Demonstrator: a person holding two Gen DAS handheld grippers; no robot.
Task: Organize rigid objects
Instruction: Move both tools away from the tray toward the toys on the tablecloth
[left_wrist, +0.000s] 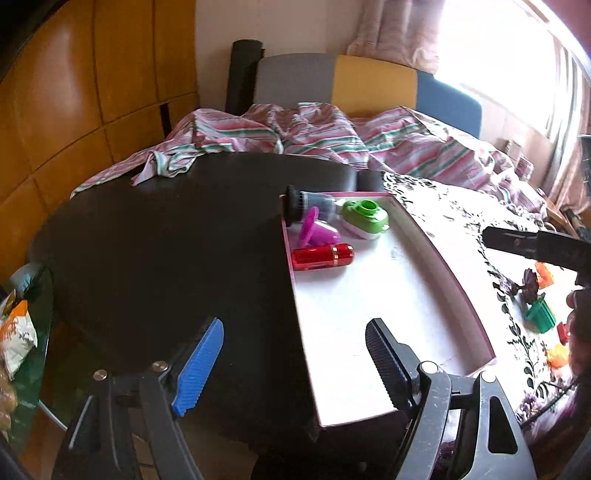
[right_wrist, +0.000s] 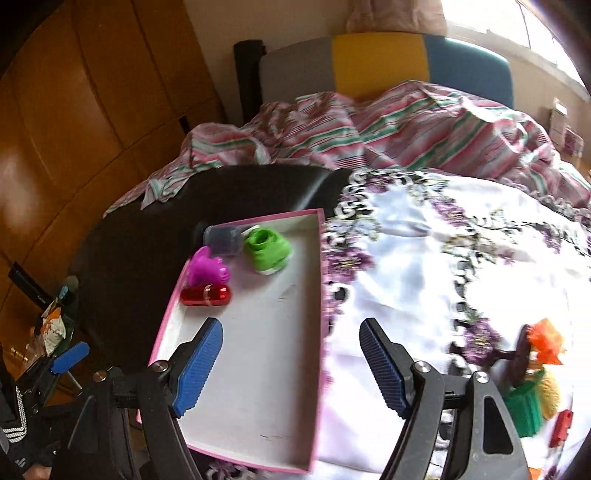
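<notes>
Four items lay in the tray (right_wrist: 280, 369); several toys (right_wrist: 532, 387) remained right; both hand-held grippers (left_wrist: 295, 365) (right_wrist: 291, 365) stood open, empty.

- The left gripper (left_wrist: 294, 363) has dark grey, scuffed metal arms with slot-shaped cut-outs near their bases.
- One of its ribbed pads (left_wrist: 199, 365) is bright blue, the other black.
- Round silver screw heads sit at the pivots above each arm.
- The right gripper (right_wrist: 291, 363) is built the same way, with both of its finely ribbed pads (right_wrist: 197, 365) blue.
- Its arms carry matching silver screws and slotted cut-outs, and light scratches mark the metal.
- At the lower left edge of the right wrist view, a dark sleeve (right_wrist: 16, 424) shows white zigzag markings.
</notes>
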